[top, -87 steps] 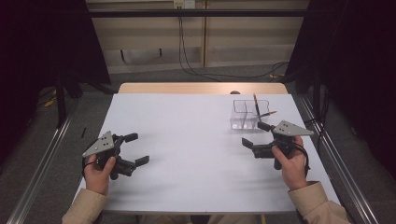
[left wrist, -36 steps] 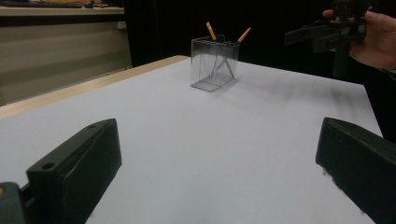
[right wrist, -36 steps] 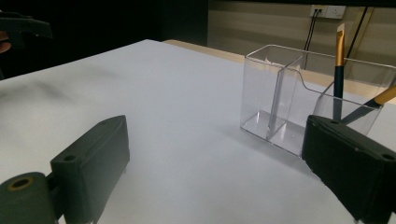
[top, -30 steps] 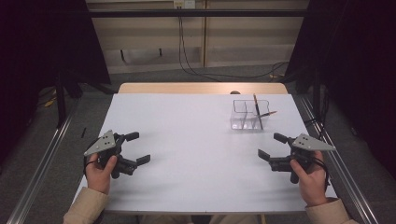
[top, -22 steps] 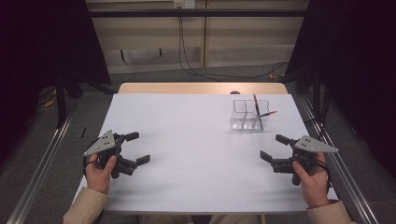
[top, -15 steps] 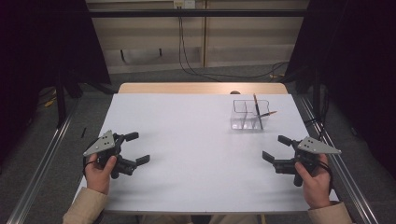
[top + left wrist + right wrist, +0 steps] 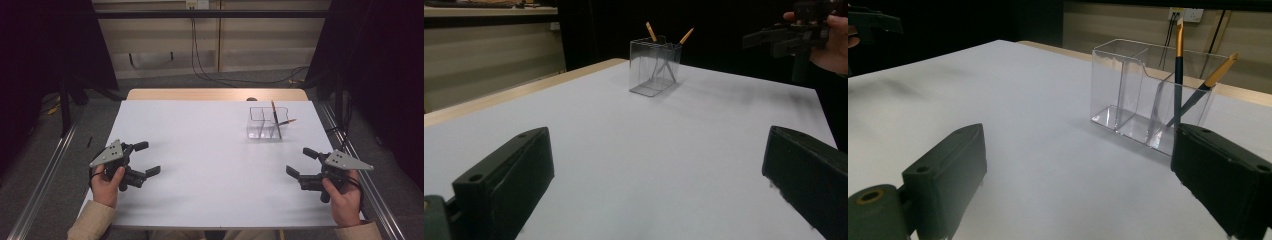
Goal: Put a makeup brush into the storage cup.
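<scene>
Two grippers sit over the white tabletop [image 7: 210, 150], one at each near corner, both empty. Left gripper [image 7: 145, 159]: jaws spread wide, nothing between them, held by the left hand [image 7: 106, 182] near the left edge. Right gripper [image 7: 302, 162]: jaws likewise wide apart, holding nothing, gripped by the right hand [image 7: 342, 197] close to the right edge.

Clear plastic organizer [image 7: 267, 123] stands upright at the far right of the tabletop, well apart from both grippers. It is divided into compartments; the right gripper view shows three sections. Two pencils [image 7: 1179, 75] with dark blue shafts and gold-coloured ends lean in the end compartment, one near upright, the other tilted outward over the rim. Their lower tips are hard to make out through the walls, and the right jaw cuts off the organizer's near corner in that view.

In the left gripper view the organizer [image 7: 655, 67] appears far off, with the right gripper [image 7: 791, 37] at the upper right, partly cut by the frame edge. Surroundings beyond the tabletop are dark and indistinct.
</scene>
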Tool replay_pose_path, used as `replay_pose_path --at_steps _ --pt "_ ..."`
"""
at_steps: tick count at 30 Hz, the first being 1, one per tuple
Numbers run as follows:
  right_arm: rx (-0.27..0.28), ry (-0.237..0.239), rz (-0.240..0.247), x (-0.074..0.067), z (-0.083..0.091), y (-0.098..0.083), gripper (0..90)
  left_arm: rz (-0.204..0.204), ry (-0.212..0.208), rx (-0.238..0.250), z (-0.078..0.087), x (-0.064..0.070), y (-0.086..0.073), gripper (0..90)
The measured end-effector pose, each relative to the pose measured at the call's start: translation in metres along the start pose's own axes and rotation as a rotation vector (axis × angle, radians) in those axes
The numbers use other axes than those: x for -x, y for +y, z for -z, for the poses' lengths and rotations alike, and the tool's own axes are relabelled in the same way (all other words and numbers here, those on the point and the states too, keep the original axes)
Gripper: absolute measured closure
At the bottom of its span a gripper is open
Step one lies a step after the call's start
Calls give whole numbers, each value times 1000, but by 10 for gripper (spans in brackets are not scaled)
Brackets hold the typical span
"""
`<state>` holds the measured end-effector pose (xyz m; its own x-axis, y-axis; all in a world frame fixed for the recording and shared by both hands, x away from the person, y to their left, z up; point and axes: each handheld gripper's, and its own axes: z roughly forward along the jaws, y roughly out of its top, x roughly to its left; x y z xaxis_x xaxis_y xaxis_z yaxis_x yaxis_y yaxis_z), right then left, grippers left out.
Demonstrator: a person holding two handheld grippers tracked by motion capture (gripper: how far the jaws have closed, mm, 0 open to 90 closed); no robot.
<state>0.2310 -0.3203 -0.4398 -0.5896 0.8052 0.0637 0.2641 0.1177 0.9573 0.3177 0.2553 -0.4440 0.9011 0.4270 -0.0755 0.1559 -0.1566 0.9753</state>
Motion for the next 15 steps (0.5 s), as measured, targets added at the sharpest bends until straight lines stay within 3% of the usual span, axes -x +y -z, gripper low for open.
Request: replay_pose_path --at_steps 15 --pt "-9 8 26 0 2 -1 77 3 5 -4 2 0 -2 0"
